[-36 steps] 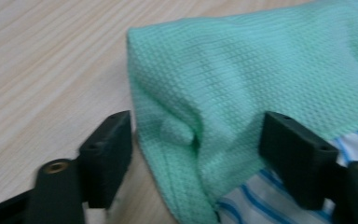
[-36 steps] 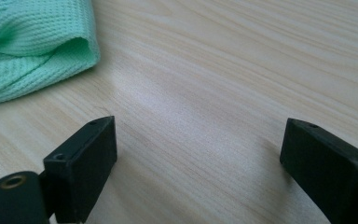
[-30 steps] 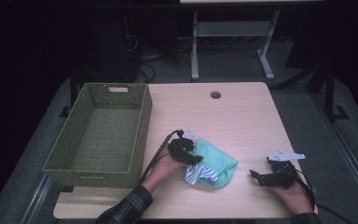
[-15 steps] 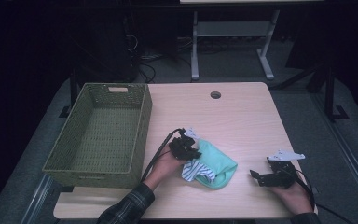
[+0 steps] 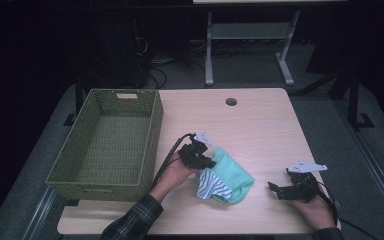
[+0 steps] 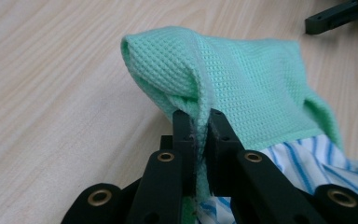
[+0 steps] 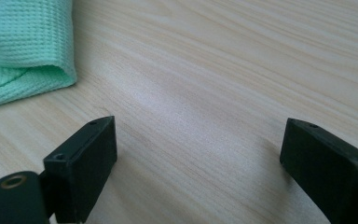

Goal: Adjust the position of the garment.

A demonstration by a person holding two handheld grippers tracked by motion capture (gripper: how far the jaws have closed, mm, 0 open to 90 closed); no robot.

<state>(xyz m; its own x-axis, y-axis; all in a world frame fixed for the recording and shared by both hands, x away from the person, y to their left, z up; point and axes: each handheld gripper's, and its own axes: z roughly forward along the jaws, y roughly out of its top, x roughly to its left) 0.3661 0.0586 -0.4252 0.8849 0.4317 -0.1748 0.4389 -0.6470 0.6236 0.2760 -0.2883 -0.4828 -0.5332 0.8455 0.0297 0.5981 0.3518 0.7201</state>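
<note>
Pale wooden table [image 5: 260,125], set on a dark floor, with a round hole [image 5: 231,101] near the far edge. Green woven basket [image 5: 107,142] on the left part of the table, standing upright, long side running away from the person. Grey metal frame [image 5: 250,45] beyond the table, dim in the background.

Nearer the front, between basket and right hand: a mint-green waffle cloth [image 5: 232,172], bunched and partly folded over a blue-and-white striped cloth [image 5: 212,186], both near the middle of the table's front half, just right of the basket and apart from it. Striped cloth peeking out at the front left of the green one, lying under its edge.

Left gripper [image 5: 200,159] at the left edge of the green cloth, tilted down toward it, cable trailing back along the forearm in a plaid sleeve [image 5: 130,222]. Jaws just closed, pinched tight on a fold of the green cloth [image 6: 223,79]; fold pulled up into a small peak above the tabletop, striped cloth [image 6: 317,161] hanging beside it at the lower right in the left gripper view.

Right gripper [image 5: 285,190] near the front right corner, well apart from the cloths, resting low over bare wood. Jaws spread wide, nothing between them; edge of the green cloth [image 7: 23,46] visible off to one side in the right gripper view.
</note>
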